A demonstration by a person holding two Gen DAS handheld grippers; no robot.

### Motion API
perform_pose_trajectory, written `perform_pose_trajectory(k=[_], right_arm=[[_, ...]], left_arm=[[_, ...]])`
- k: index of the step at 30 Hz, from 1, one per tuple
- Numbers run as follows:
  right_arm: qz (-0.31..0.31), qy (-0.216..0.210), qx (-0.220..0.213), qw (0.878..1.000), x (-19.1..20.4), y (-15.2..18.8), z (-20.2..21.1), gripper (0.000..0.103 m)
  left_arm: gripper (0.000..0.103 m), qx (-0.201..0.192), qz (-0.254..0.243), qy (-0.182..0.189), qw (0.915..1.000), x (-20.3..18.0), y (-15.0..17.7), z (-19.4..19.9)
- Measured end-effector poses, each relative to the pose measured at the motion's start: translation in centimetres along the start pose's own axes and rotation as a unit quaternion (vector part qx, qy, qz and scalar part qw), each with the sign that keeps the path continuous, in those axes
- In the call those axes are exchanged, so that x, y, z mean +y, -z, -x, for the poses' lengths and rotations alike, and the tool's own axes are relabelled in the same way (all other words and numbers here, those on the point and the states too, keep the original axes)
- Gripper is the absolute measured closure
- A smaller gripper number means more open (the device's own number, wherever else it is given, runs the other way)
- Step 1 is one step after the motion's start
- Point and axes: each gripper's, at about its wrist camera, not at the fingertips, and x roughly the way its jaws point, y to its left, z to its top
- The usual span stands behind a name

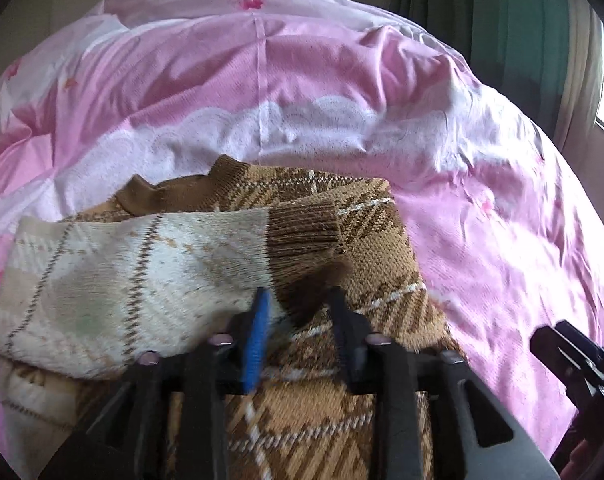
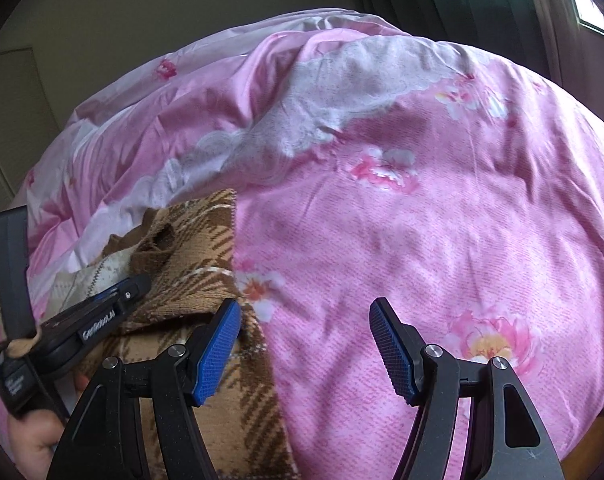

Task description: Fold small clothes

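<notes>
— Two grippers, both tilted down at the bed. What is the left gripper (image 1: 297, 312) doing?

— Its jaws stand partly apart over the brown plaid sweater (image 1: 366, 240). The sleeve's brown ribbed cuff (image 1: 302, 240) lies between the fingertips, but I cannot tell whether the pads press on it.

— And the sleeve itself?

— The cream sleeve (image 1: 113, 276) is laid across the sweater's body, cuff toward the middle.

— The right gripper (image 2: 304, 344)?

— Spread wide, holding nothing. Its left blue pad (image 2: 215, 354) hangs over the sweater's edge, the other over bare pink floral quilt (image 2: 442, 220).

— Where is the garment?

— Flat on the quilt, left of the right gripper. A hand (image 2: 33, 440) grips the left tool's handle at the lower left.
</notes>
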Motion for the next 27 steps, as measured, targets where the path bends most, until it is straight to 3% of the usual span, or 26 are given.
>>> perform_pose_trajectory(k=[2,7,13,18,24,27], right_arm=[[0.004,-0.004,-0.001,1.000,0.7,-0.1,0.2,0.036],[0.019,-0.015,-0.005,1.000,2.7,-0.5,0.5,0.036],[0.052,-0.065,-0.006,0.997,6.4,-1.9,-0.9,0.036],[0.106,-0.112,0.014,0.988,10.2,-4.1,-4.7,0.038],[0.132,-0.152,0.056,0.978,11.6,-5.3,-9.2,0.047],[0.132,-0.178,0.086,0.971,11.5,-5.4,-11.3,0.065]], left_arm=[[0.052,-0.009,0.004,0.002,0.9999,0.5,0.0,1.2],[0.052,-0.015,0.004,-0.010,0.9998,2.7,0.1,2.8],[0.052,-0.008,0.064,-0.045,0.9969,10.2,0.9,3.2],[0.048,-0.010,0.109,-0.076,0.9910,15.9,1.6,3.6],[0.048,-0.014,0.116,-0.088,0.9892,17.9,1.9,3.4],[0.048,-0.013,0.115,-0.090,0.9892,17.9,1.8,3.0]])
